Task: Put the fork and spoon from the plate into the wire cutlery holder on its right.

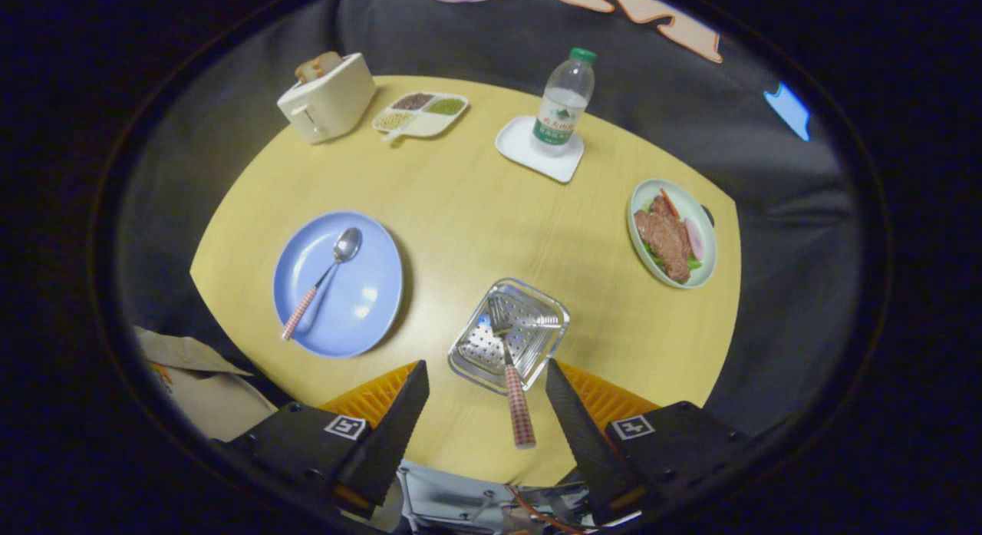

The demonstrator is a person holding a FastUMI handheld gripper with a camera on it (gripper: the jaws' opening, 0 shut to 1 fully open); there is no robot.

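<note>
Gripper nearest the lens, looking down on the table; fingers spread wide, nothing clamped. Each finger base carries a square black-and-white marker tag, no readable text on them. Fork sits between the fingers: checked handle end sticks out toward the camera in the gap, touching neither finger, head resting inside the holder. Holder is just ahead of the fingertips, a square perforated metal basket, seen from above. Left to right across the table: pale cloth or paper off the table edge beside the left finger; blue plate left of the holder, well apart from the fingers, with the spoon lying on it, bowl pointing away, checked handle toward the near rim. Far left, toaster with bread in the slot; next to it a divided tray of grains. Far centre, water bottle, green cap, standing on a white square coaster; label is green and white, print too small to read. Right, a pale green dish of meat and greens near the table edge.
</note>
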